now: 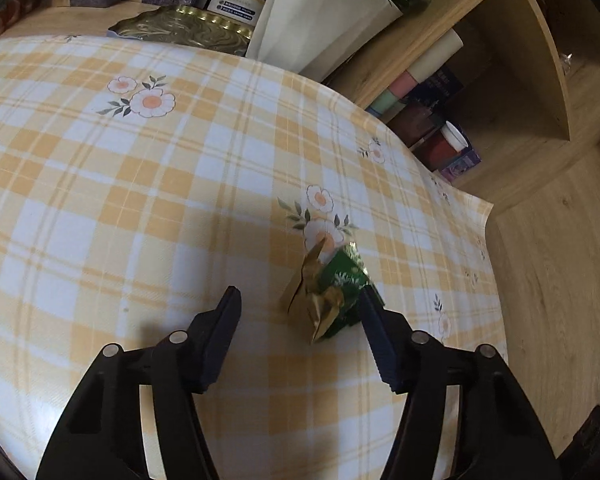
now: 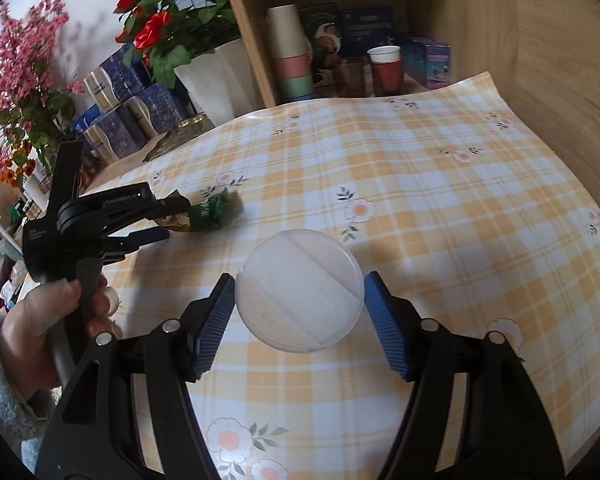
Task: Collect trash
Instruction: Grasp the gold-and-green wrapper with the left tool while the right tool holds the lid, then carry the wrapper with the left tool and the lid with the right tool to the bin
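A crumpled green and gold wrapper [image 1: 336,288] lies on the yellow checked tablecloth [image 1: 140,184]. My left gripper [image 1: 299,292] is open around it: the right finger [image 1: 374,320] touches the wrapper, while the left finger [image 1: 224,320] stands apart from it. In the right wrist view the left gripper [image 2: 178,218] reaches in from the left, with the wrapper [image 2: 208,216] at its tips. My right gripper [image 2: 300,278] is shut on a white translucent plastic cup [image 2: 300,288]. It holds the cup above the cloth, bottom towards the camera, with a blue pad [image 2: 216,316] on each side.
Along the back stand a white pot of red roses [image 2: 208,76], blue boxes [image 2: 140,116] and a gold tray [image 1: 188,30]. A wooden shelf [image 2: 460,12] with stacked paper cups [image 2: 292,56] borders the far right. A hand [image 2: 36,320] in a fleece sleeve holds the left gripper.
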The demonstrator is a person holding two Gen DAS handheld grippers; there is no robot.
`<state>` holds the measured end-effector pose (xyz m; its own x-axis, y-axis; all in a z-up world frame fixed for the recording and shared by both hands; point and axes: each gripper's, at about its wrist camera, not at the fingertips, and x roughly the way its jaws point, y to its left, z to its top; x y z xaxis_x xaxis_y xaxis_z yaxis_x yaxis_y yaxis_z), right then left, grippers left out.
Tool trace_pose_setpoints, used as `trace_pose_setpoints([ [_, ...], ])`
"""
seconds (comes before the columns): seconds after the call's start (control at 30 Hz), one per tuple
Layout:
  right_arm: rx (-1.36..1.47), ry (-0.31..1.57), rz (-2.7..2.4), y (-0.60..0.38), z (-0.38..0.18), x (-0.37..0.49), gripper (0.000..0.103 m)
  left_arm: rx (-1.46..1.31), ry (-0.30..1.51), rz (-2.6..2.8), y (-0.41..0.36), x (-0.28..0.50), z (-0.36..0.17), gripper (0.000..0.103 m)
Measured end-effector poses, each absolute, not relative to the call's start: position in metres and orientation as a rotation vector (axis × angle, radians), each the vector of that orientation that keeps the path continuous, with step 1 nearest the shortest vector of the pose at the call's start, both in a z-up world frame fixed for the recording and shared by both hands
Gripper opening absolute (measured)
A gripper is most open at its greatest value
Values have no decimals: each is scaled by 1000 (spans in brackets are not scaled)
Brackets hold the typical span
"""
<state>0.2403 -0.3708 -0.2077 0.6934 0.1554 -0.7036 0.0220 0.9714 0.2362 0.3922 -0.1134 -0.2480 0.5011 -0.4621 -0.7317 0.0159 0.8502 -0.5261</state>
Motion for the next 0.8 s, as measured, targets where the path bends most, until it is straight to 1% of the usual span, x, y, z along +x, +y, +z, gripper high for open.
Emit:
trace_pose_setpoints([
  [0.03,234,803,73,-372,-207,239,67,-505,1017,-323,-113,393,-249,27],
  [0.1,231,801,69,-372,-206,236,67,-498,1014,-367,-114,391,-247,23],
  [0.17,240,798,69,-372,-204,232,67,-454,998,-398,-116,384,-243,15],
  [0.47,289,779,119,-349,-183,203,67,-363,954,-437,-84,320,-210,14],
  [0.6,260,780,151,-325,-175,181,67,-297,935,-436,-65,279,-190,14],
  [0.8,239,795,203,-286,-172,141,67,-272,908,-441,-28,208,-166,14],
])
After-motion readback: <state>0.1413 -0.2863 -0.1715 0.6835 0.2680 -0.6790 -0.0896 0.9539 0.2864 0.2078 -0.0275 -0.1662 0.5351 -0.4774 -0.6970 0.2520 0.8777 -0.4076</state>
